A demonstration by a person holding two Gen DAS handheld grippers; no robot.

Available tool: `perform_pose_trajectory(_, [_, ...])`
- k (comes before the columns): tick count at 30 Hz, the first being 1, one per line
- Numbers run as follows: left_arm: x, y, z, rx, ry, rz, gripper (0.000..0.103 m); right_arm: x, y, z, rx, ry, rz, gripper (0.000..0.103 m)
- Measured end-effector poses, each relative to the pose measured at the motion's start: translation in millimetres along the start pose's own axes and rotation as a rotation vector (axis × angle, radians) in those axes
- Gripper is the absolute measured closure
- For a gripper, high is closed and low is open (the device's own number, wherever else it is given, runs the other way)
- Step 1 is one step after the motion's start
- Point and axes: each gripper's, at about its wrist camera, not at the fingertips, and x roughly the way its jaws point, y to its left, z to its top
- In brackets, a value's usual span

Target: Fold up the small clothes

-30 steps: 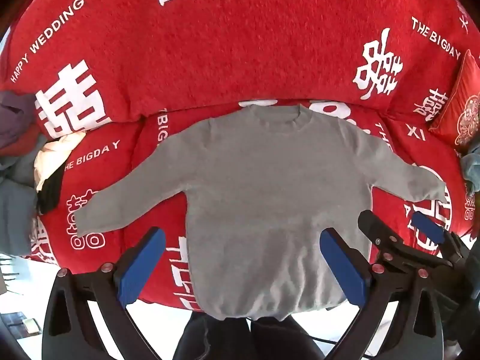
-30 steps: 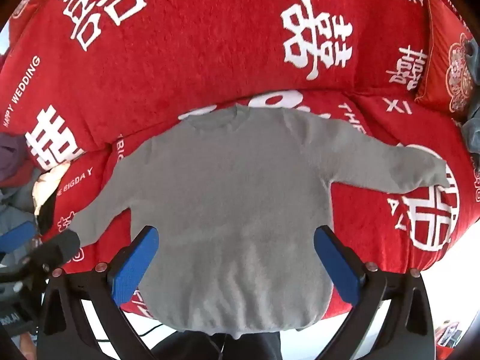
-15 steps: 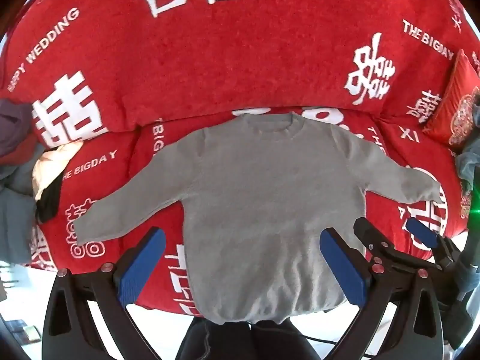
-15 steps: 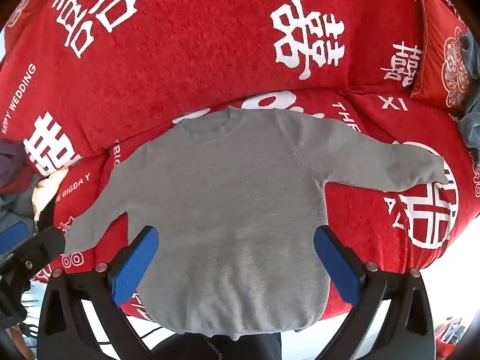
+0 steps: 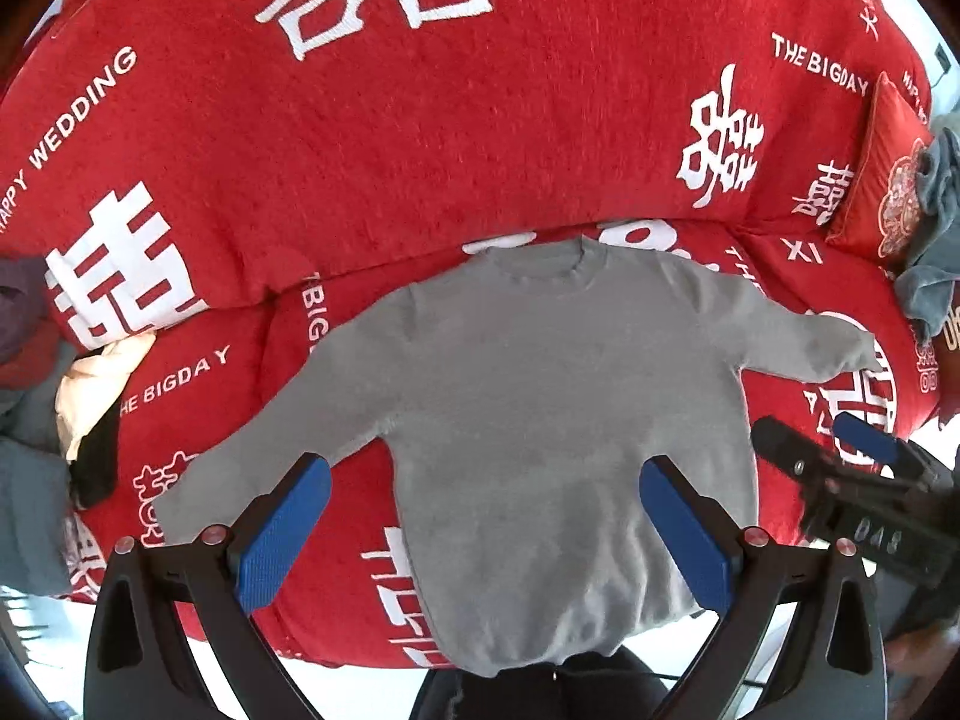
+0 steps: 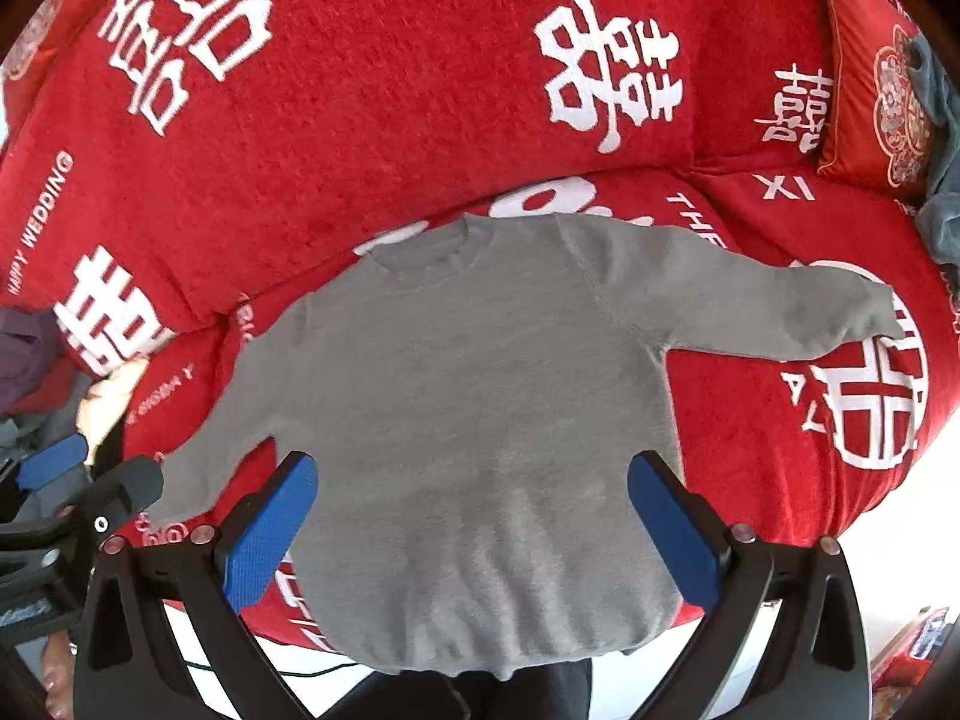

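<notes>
The sweater [image 5: 558,432] lies flat and face up on the red cover [image 5: 420,120] of the sofa seat, neck toward the backrest, hem hanging a little over the front edge. Both sleeves are spread wide: the left sleeve [image 5: 252,456] slants down toward the front, the right sleeve [image 6: 780,312] reaches out sideways across the white print. I see no crease or fold in it anywhere, so I judge the folding has not begun; the spreading out looks done, and the sleeves and body are all left to fold.

My left gripper [image 5: 486,528] hangs above the lower body of the sweater with its jaws wide apart and nothing between them. My right gripper [image 6: 474,534] hangs likewise over the hem side, jaws wide apart, empty. Neither touches the cloth as far as I can tell.

There is no basket or box in view. At the left end of the sofa sits a loose pile [image 5: 36,396] of other clothes, cream, dark and grey-blue. At the right end a cushion [image 6: 870,72] leans on the backrest with a grey-blue cloth [image 5: 936,234] draped beside it.
</notes>
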Motion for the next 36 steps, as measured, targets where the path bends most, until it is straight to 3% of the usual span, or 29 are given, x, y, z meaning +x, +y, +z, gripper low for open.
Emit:
perform_pose_trajectory(7, [1.4,11.4,-16.2,-0.020,0.006,0.010,0.000,-1.7,-0.5,-3.5,0.039,0.030,-0.047,0.000])
perform_pose_trajectory(19, [-4.2,4.0,-30.6,-0.086,0.012,0.012,0.000,-18.8,-2.4,-9.1,-0.072,0.053,-0.156,0.000])
perform_pose_trajectory(36, [-6.5,14.4,-34.0,-0.180,0.020,0.023,0.000,-28.8,7.4,-1.6,-0.164,0.055,-0.180,0.000])
